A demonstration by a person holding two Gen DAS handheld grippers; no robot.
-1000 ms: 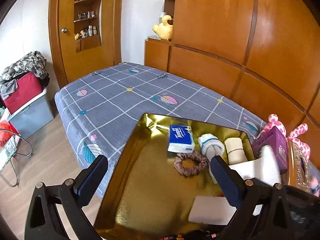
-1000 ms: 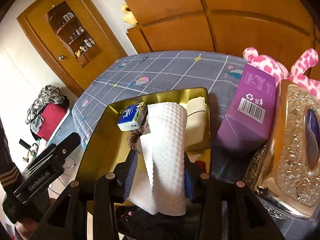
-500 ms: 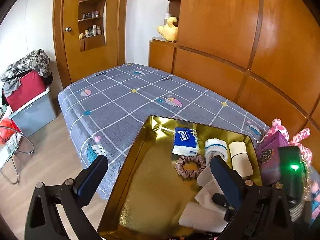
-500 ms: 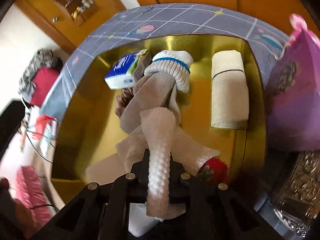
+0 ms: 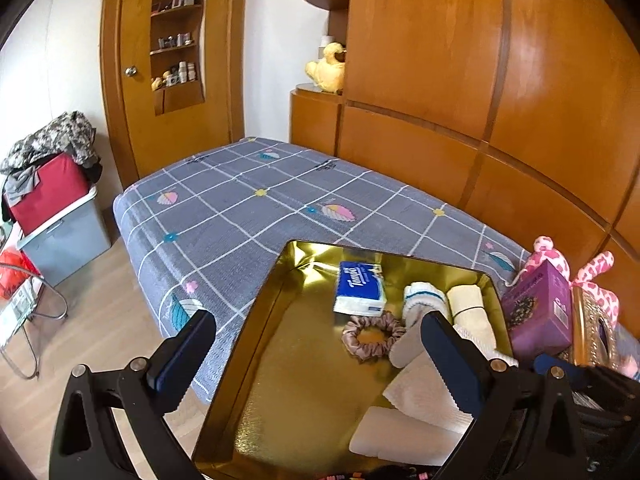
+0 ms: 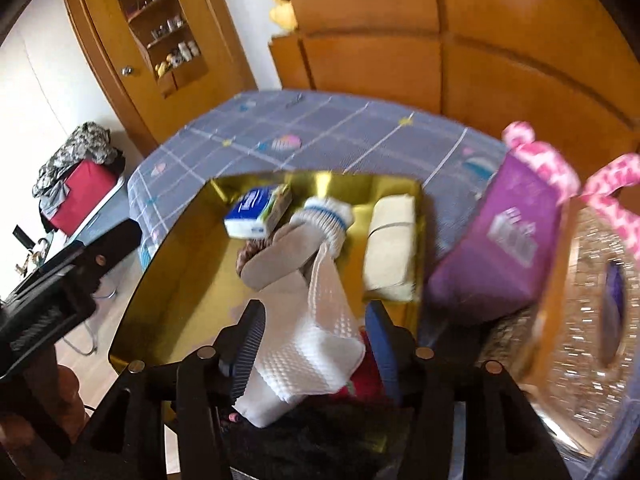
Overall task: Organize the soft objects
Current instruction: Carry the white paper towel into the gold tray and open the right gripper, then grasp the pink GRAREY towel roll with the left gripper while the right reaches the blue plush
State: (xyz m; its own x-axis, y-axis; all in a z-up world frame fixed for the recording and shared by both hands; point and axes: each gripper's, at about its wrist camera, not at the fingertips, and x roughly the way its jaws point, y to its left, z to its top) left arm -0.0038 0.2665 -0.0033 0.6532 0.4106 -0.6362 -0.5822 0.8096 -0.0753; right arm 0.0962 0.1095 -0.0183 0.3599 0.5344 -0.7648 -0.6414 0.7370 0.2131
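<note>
White waffle cloth [image 6: 320, 344] lies between the right gripper [image 6: 316, 340]'s jaws, which are opening; its folds drape over the near end of the gold tray [image 5: 256, 360], and the blurred view does not show the pads pressing it. Beyond it in the tray lie a grey sock with a blue-striped cuff [image 6: 320, 220], a brown scrunchie [image 5: 372, 338], a blue tissue pack [image 5: 360, 288] and a cream rolled cloth [image 6: 390, 248] along the right wall. The tray sits on a bed with a grey checked sheet [image 5: 240, 208]. Just right of it stand a purple box [image 6: 504, 248] and a glittery tissue box [image 6: 596, 320], with a pink spotted plush [image 6: 548, 164] behind them. The left gripper [image 5: 320, 360] hovers over the tray's near left corner, jaws wide, nothing between them.
</note>
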